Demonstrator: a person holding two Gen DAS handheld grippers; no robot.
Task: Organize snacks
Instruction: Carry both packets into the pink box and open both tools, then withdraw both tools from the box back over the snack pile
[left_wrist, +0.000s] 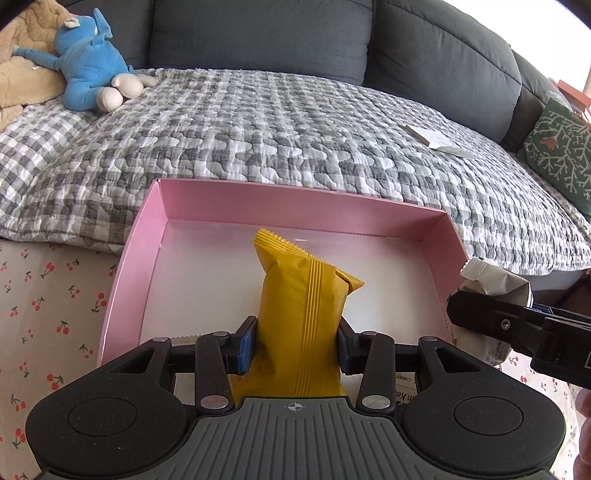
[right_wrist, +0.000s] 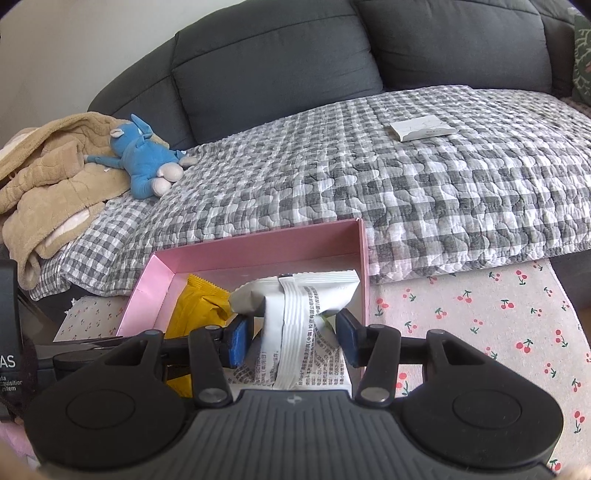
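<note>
two snack packets are over the pink box (left_wrist: 147, 236), none let go yet: left gripper (left_wrist: 295, 341) pinches the yellow packet (left_wrist: 301, 306); right gripper (right_wrist: 293, 341), loosened, flanks the white packet (right_wrist: 295, 321).

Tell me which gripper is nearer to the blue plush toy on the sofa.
Left. The left gripper, holding the yellow packet, sits at the pink box on the side toward the blue plush toy; the right gripper, with the white packet, is farther over.
</note>
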